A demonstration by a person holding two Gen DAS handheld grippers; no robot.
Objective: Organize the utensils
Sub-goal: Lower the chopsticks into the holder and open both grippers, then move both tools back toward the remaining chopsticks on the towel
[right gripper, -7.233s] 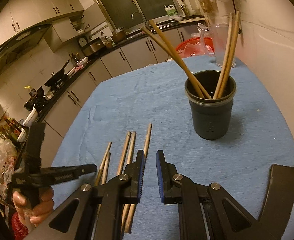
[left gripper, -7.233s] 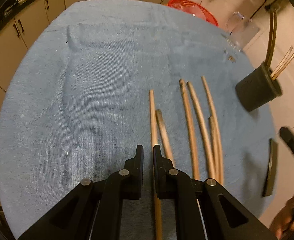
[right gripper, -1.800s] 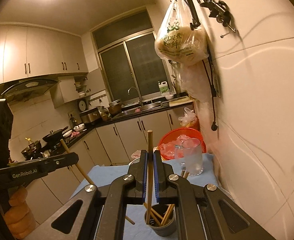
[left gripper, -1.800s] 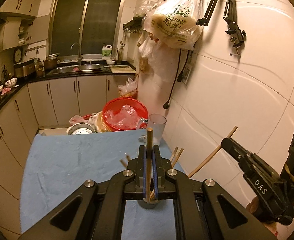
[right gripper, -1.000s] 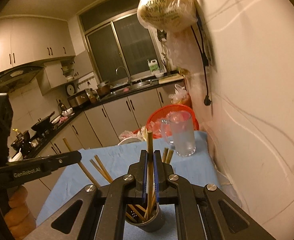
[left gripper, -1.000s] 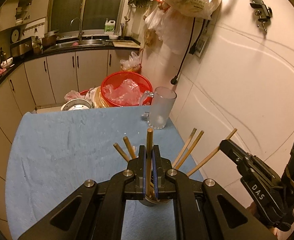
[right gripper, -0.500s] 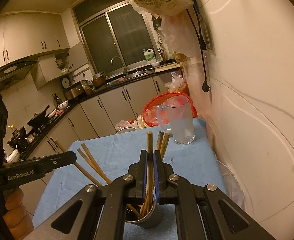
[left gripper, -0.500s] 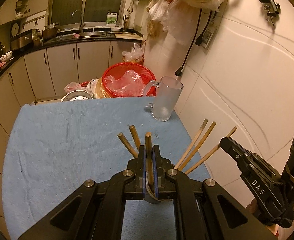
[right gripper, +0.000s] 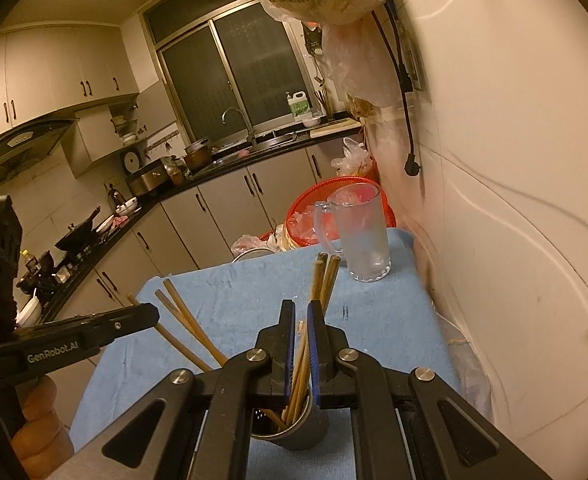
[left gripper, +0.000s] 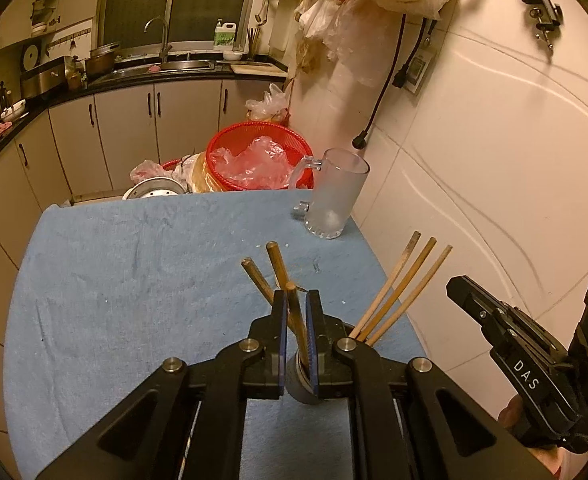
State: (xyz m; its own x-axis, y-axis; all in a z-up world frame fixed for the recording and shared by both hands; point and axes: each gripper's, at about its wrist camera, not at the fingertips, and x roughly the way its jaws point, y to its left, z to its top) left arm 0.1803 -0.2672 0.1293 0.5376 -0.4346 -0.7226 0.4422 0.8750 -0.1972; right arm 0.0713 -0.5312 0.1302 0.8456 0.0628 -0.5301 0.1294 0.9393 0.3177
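A dark grey utensil cup (left gripper: 300, 388) (right gripper: 298, 436) stands on the blue towel (left gripper: 133, 280) and holds several wooden chopsticks (left gripper: 398, 292) (right gripper: 185, 324). My left gripper (left gripper: 295, 300) hovers just above the cup with its jaws slightly parted; one chopstick (left gripper: 296, 312) leans loose between them, its lower end in the cup. My right gripper (right gripper: 298, 308) is also over the cup, jaws slightly parted, with a chopstick (right gripper: 300, 356) standing free between them inside the cup. Each gripper shows at the edge of the other's view.
A frosted glass mug (left gripper: 336, 196) stands at the towel's far right corner beside the white wall (left gripper: 494, 160). A red basket (left gripper: 259, 156) sits behind the table. Kitchen cabinets and a sink lie beyond.
Both grippers lowered their chopsticks into the cup, then their jaws parted a little. The chopsticks dropped and now lean loose in the cup.
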